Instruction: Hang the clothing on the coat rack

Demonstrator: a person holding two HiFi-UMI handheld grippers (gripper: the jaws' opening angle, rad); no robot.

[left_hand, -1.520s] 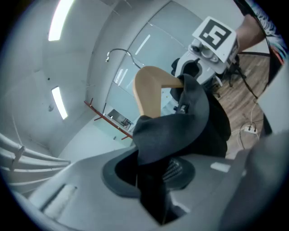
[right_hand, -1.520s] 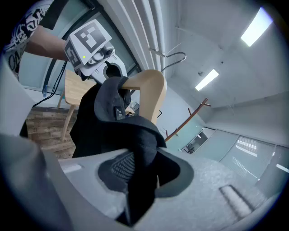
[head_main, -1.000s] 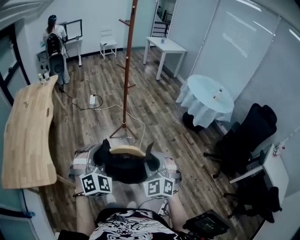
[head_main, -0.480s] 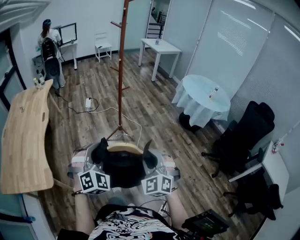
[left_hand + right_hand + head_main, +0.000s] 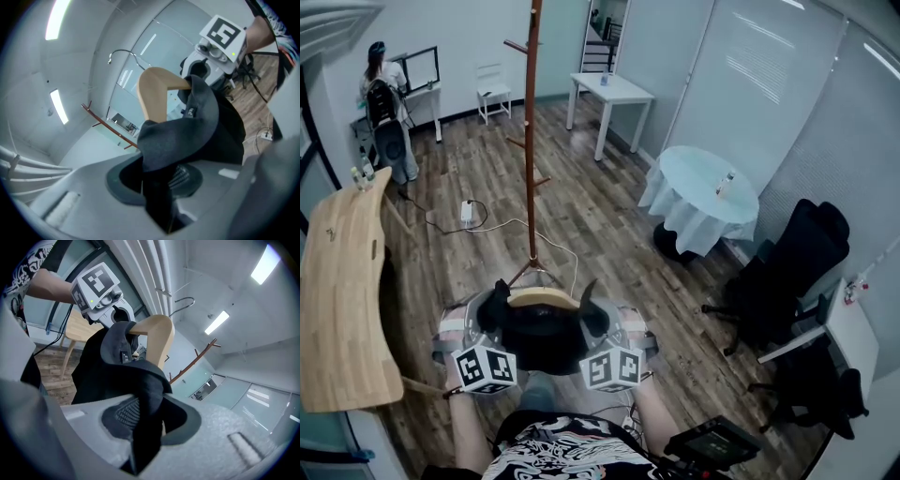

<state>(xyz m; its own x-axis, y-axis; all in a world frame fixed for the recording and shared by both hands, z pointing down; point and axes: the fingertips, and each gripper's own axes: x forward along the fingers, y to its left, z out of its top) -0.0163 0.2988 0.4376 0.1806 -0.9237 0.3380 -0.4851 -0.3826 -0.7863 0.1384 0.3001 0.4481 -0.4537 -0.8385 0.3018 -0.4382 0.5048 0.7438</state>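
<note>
A black garment (image 5: 542, 339) hangs on a wooden hanger (image 5: 542, 298), held up between the two grippers low in the head view. My left gripper (image 5: 499, 302) is shut on the garment's left shoulder, and my right gripper (image 5: 589, 302) is shut on its right shoulder. In the left gripper view the black cloth (image 5: 187, 136) runs down between the left gripper's (image 5: 159, 187) jaws, with the hanger (image 5: 157, 93) and its wire hook (image 5: 124, 54) above. The right gripper (image 5: 145, 427) pinches cloth (image 5: 136, 380) the same way. The brown coat rack (image 5: 530, 141) stands just ahead.
A wooden desk (image 5: 342, 281) runs along the left. A round table with a white cloth (image 5: 698, 192) and black office chairs (image 5: 778, 281) stand to the right. At the back are a white table (image 5: 609, 94), a person (image 5: 380, 94), and a floor cable (image 5: 467, 211).
The room and coat rack have slid left in the head view as the person moved. Both grippers keep the same hold on the garment.
</note>
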